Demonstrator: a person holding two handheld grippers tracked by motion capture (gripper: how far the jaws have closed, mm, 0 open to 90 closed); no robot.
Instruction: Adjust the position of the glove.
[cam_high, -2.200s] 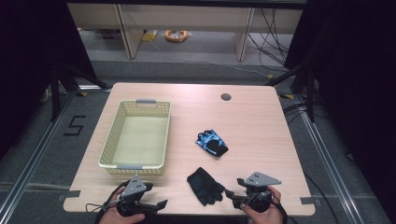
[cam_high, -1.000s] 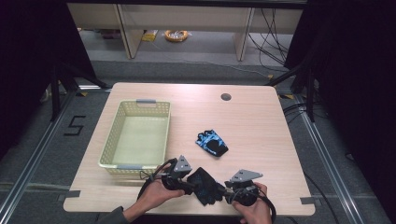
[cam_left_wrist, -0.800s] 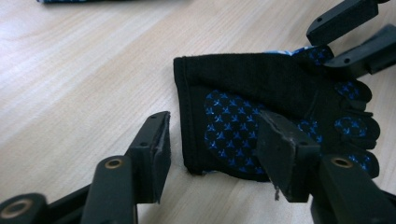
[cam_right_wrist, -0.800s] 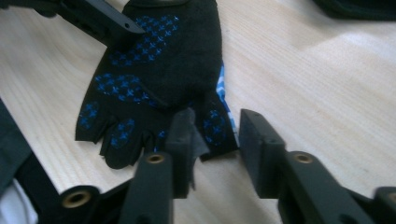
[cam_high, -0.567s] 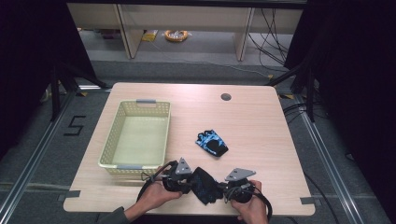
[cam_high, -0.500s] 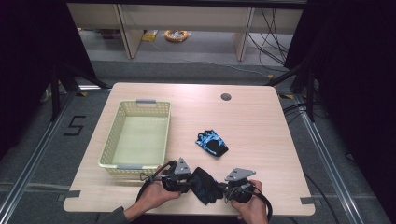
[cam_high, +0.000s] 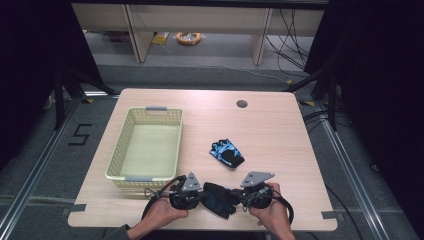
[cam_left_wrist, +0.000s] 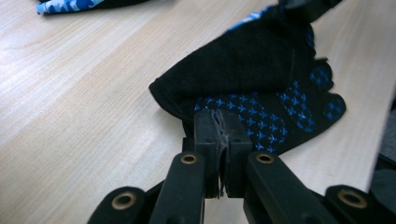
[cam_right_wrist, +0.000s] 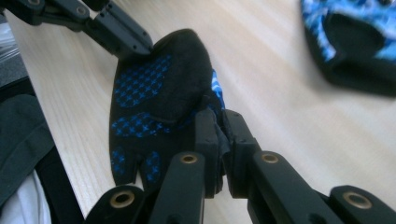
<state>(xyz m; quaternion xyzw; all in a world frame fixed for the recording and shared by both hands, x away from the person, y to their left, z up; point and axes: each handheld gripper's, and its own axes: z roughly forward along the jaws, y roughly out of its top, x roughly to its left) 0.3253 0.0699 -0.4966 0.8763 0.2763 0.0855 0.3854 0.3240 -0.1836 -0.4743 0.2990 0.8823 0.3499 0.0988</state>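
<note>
We find black glove (cam_high: 218, 198) with blue print at near edge of counter (cam_high: 280, 130), between both hands. Left hand-held gripper (cam_high: 197, 195) clamped on one edge of glove, jaws just closing onto fabric; right hand-held gripper (cam_high: 239, 196) clamped on opposite edge. Second glove (cam_high: 226, 153), blue-patterned, lies apart toward counter centre. Yellow basket (cam_high: 117, 165) stands at left. Floor marking "5" (cam_high: 80, 134) legible beside counter. We read no brand or label on gloves.
</note>
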